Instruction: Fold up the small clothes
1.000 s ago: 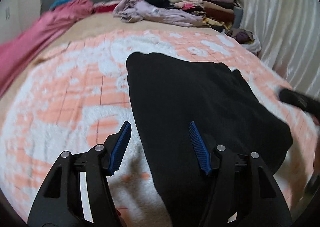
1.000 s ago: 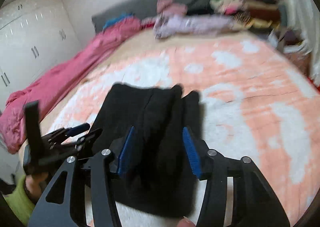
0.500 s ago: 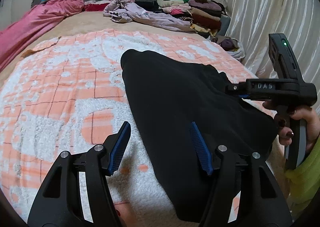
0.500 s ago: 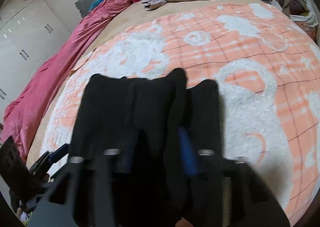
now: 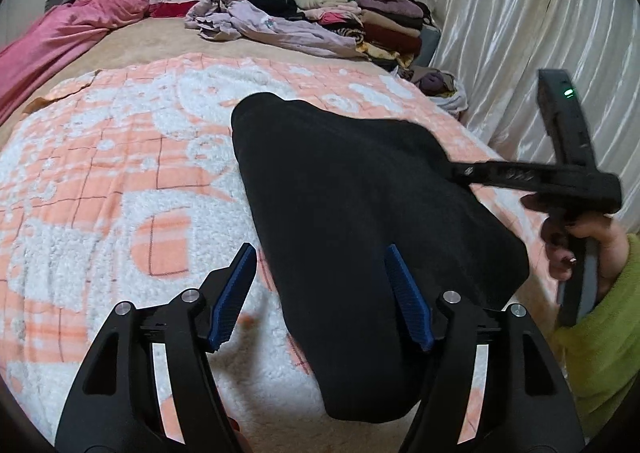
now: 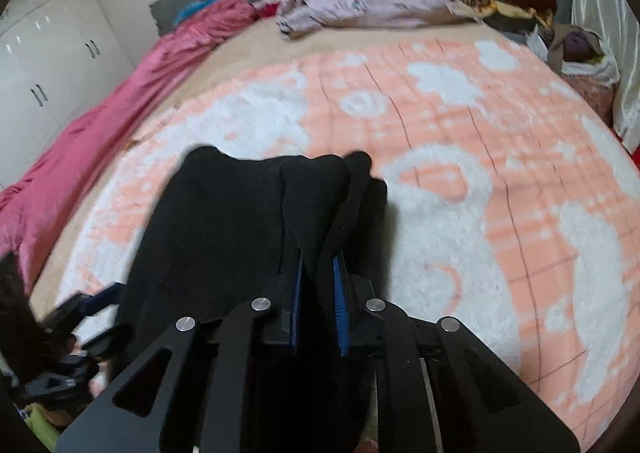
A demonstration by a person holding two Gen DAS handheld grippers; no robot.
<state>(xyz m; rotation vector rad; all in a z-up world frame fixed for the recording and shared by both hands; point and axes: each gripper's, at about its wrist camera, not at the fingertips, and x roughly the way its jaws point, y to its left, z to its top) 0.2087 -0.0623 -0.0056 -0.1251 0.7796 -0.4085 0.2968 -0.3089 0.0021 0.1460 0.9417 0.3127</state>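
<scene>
Ahead of my claws I saw an orange-and-white blanket spread out; beyond it lay a pink quilt far left, and white curtains hung right.

Black garment; blanket — peach-and-white checks (fluffy); pink quilt.

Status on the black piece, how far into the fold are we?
Done: a folded stack sits at the head of the bed. In hand: the right gripper is clamped on a bunched edge of the black garment; the left gripper is open at its near end. Left: finishing this fold, plus the loose lilac garment.
</scene>
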